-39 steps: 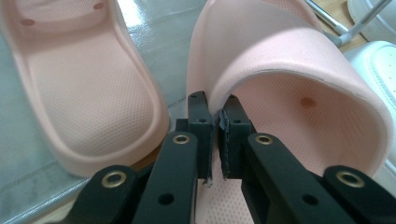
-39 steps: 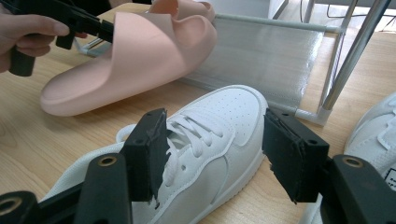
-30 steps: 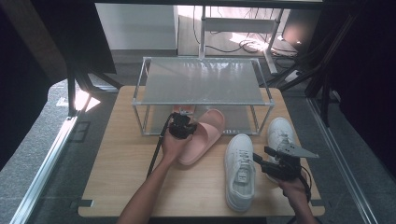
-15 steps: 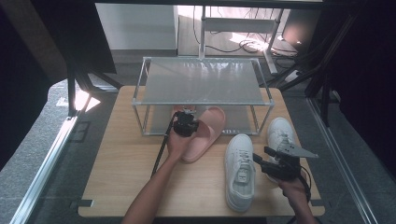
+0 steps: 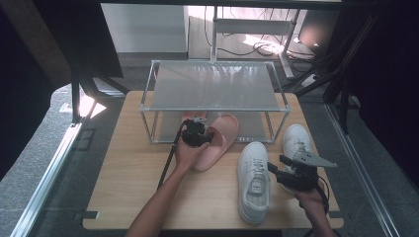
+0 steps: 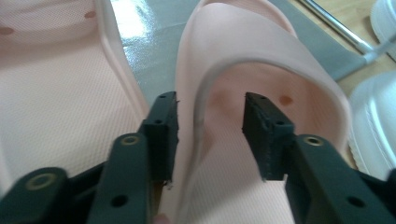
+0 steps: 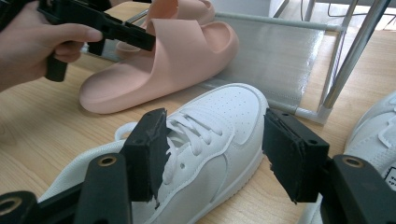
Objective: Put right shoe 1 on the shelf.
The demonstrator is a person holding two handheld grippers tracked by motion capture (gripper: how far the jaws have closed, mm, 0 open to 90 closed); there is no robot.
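At the rack's (image 5: 216, 109) lower shelf, the left gripper (image 6: 210, 135) has just opened its jaws, straddling the pink slipper's (image 6: 261, 70) strap, now pushed farther in. The right gripper (image 7: 212, 149) hovers wide open above the white sneaker (image 7: 205, 140).

Dim room, with the desk (image 5: 123, 197) lit evenly from above and bright daylight on the floor behind it.

In the high view the far floor beyond the desk glares white, a small sun patch lies left of the desk, and both sides of the desk fall into near black; shadows on the desk are soft and short. The wire rack (image 5: 212, 89) at the desk's far edge shows a pale sheen on its top shelf. In the left gripper view the pink slipper (image 6: 261, 93) is washed out and soft, and the black jaws at the bottom are blurred. In the right gripper view the white sneaker (image 7: 205, 140) is fairly sharp, while the rack's posts bend toward the edges.
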